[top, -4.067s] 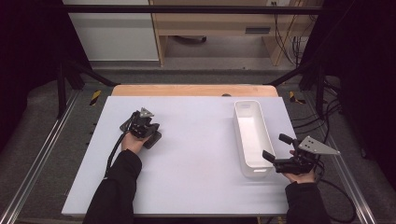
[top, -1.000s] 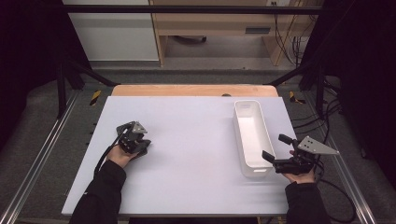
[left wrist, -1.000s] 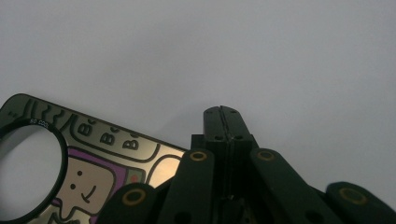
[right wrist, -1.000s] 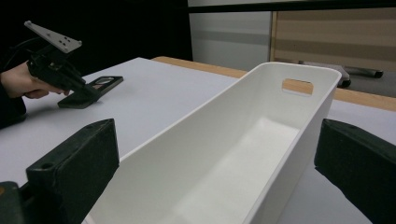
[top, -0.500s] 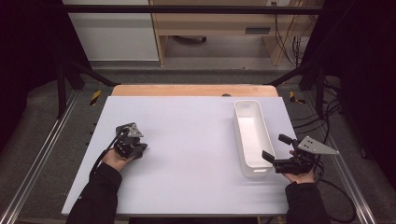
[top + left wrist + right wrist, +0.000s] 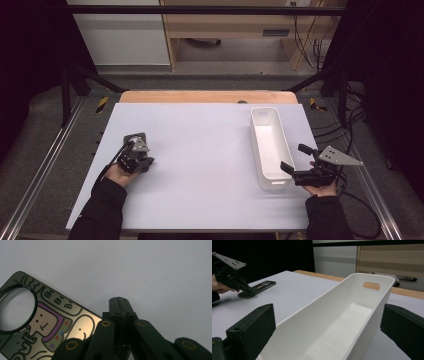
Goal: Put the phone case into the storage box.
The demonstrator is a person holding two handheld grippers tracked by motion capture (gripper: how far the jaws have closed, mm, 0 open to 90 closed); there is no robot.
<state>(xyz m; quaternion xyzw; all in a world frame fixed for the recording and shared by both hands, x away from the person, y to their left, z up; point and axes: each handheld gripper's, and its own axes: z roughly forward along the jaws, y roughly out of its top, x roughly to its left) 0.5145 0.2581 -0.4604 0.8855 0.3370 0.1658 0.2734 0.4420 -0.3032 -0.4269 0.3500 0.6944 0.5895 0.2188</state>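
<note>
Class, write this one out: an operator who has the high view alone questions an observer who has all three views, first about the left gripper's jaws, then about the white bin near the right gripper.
Operator: From the high view I can't make out the left gripper. Is it open or shut?
Observer: Shut. In the left gripper view its two jaws meet along their length, with nothing between the tips.
Operator: Does the white bin have any kind of handle?
Observer: Yes. The right gripper view shows a handle slot cut through the bin's far end wall, just under the rim.
</note>
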